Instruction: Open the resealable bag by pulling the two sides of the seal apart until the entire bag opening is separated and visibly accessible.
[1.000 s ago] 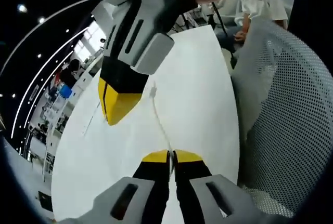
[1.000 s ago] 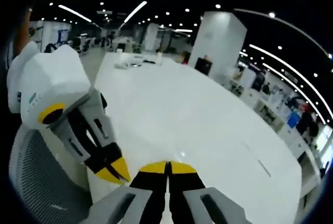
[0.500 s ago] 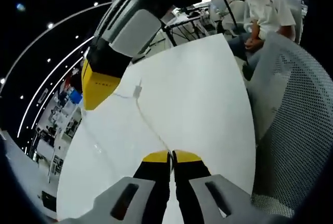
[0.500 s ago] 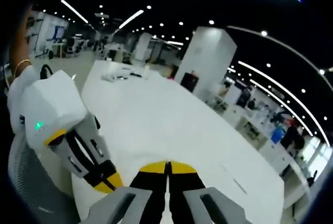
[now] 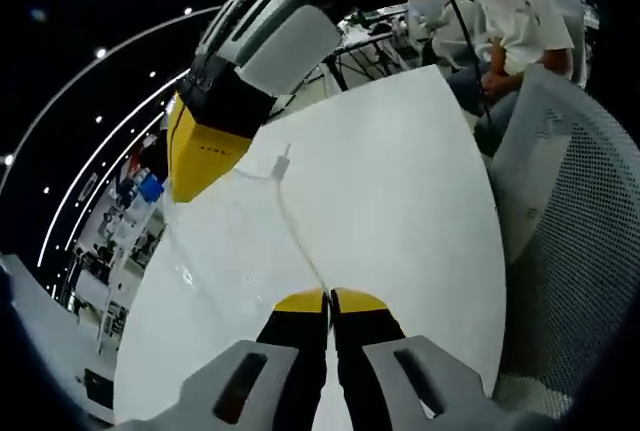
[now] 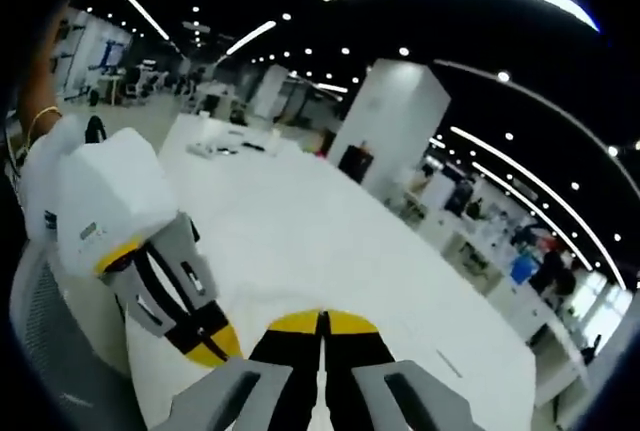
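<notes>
Between both tongs (image 5: 329, 298), probably the bag (image 5: 250, 241)

My left gripper (image 5: 329, 299) rose from the bottom of the left gripper view with its yellow-tipped jaws pressed together, the tips meeting at the centre line. My right gripper (image 5: 205, 156) came in from the top of that view, angled down and to the left, its yellow tip and black body foremost, its grey and white housing behind. In the right gripper view my right gripper (image 6: 322, 321) likewise had its jaws closed tight, tip against tip. There my left gripper (image 6: 205, 346) reached in from the left, white housing uppermost, yellow tip near my right jaws.
</notes>
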`<control>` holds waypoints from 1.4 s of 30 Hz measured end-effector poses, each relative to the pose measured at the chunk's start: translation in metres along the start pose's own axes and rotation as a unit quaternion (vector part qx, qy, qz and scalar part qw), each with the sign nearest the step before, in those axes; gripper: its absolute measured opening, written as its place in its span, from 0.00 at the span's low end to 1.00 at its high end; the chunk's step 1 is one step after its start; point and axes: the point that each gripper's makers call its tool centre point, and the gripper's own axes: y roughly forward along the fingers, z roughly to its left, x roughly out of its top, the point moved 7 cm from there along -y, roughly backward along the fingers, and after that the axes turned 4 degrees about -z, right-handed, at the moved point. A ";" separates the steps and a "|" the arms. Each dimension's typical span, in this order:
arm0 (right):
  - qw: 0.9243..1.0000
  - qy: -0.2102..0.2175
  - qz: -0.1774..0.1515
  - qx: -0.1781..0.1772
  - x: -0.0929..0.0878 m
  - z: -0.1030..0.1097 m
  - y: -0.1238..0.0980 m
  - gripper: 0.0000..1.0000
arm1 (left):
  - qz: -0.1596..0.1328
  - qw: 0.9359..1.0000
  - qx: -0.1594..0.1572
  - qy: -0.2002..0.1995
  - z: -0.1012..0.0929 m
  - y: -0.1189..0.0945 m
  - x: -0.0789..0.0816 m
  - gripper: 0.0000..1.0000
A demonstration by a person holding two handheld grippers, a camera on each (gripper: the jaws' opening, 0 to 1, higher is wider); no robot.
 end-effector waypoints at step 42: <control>0.990 0.015 0.124 0.059 -0.101 0.062 0.027 0.00 | 0.027 0.994 -0.021 -0.105 -0.034 -0.043 -0.027 0.26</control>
